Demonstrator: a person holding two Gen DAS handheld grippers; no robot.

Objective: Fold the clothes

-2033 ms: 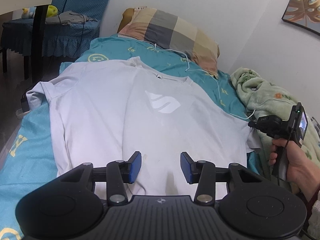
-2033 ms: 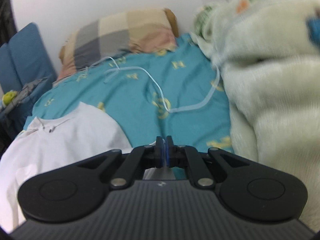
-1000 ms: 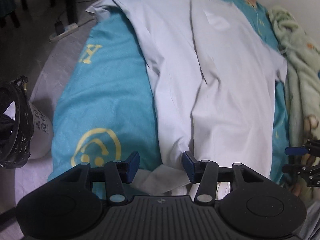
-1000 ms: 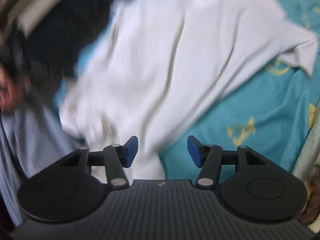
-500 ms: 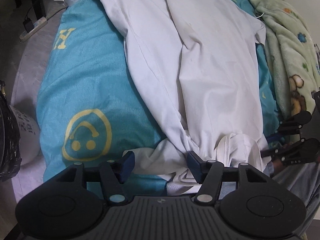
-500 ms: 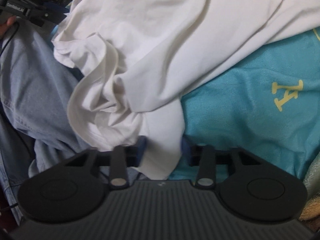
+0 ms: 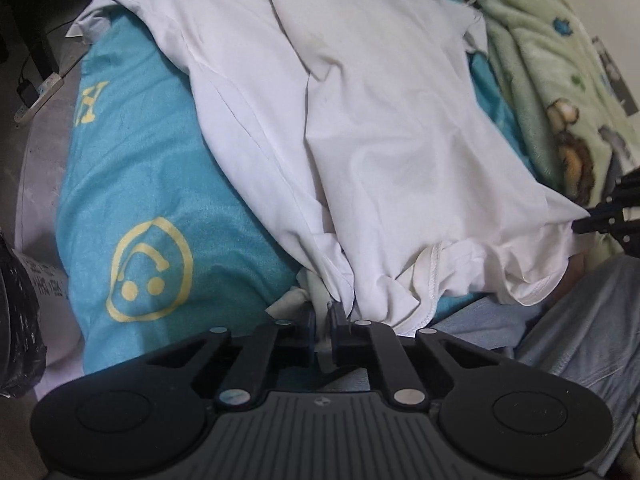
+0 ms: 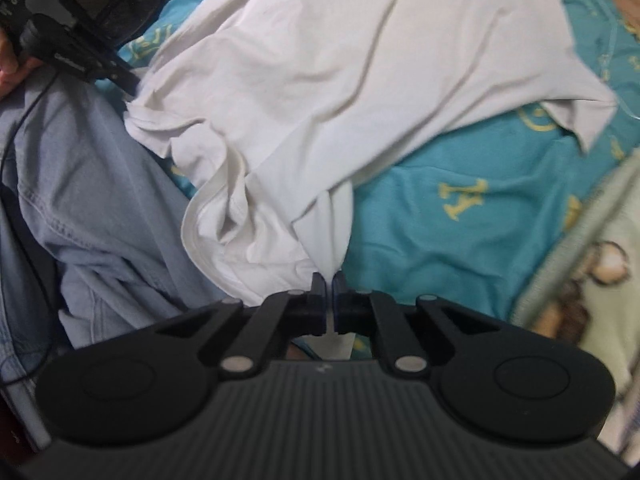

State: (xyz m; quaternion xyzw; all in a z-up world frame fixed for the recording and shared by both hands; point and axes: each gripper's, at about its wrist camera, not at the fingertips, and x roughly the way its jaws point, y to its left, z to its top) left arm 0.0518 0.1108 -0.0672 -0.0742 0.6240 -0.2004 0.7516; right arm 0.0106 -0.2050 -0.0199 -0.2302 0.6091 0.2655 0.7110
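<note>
Hem corners of white T-shirt [image 7: 384, 128] on the bed [image 7: 132, 184] pinched in left tongs [image 7: 323, 316] and right tongs [image 8: 329, 285], both closed; next, probably lifting hem toward collar, evenly.

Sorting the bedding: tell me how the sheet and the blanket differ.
The sheet is teal; the blanket is pale green. The sheet looks smooth and carries yellow smiley faces and letters; the blanket looks fluffy, with cartoon animals. The sheet lies under the shirt; the blanket is heaped alongside. Both lie on the bed.
</note>
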